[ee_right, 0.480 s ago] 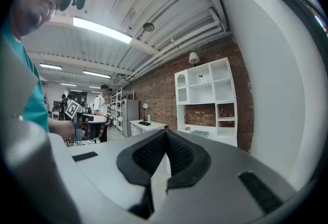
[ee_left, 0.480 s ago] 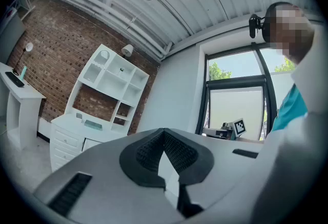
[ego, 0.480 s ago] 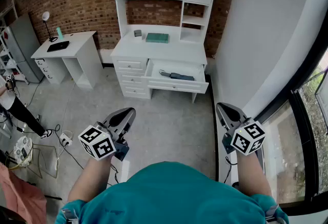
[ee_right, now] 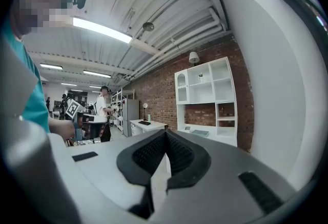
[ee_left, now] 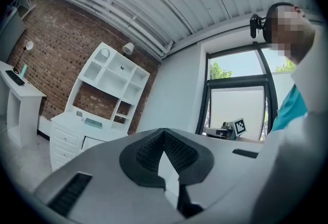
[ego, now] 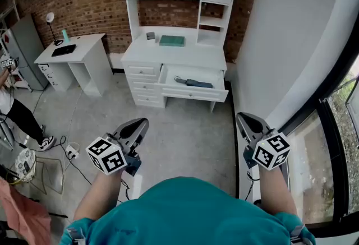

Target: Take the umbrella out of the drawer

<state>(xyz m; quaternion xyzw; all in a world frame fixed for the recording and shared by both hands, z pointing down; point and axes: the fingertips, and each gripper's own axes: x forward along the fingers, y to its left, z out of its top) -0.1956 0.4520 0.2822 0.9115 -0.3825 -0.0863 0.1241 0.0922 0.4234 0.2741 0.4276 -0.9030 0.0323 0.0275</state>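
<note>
Left gripper (ego: 139,124) and right gripper (ego: 247,119): jaws fully closed, nothing held. Folded umbrella (ego: 193,82) lies flat in the open drawer (ego: 196,94), well ahead. Probably light, with a stiff core under slippery fabric. Best pinched mid-body, across its width.

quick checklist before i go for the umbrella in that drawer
1. Drawer open: ok. The drawer stands pulled out of the desk.
2. Umbrella in sight: ok. The umbrella lies folded inside, with nothing on top of it.
3. Within reach: not ok. Both claws hang well short of the desk, with open floor between.
4. Left claw ready to grasp: not ok. It is shut and empty.
5. Right claw ready to grasp: not ok. It is shut and empty.
</note>
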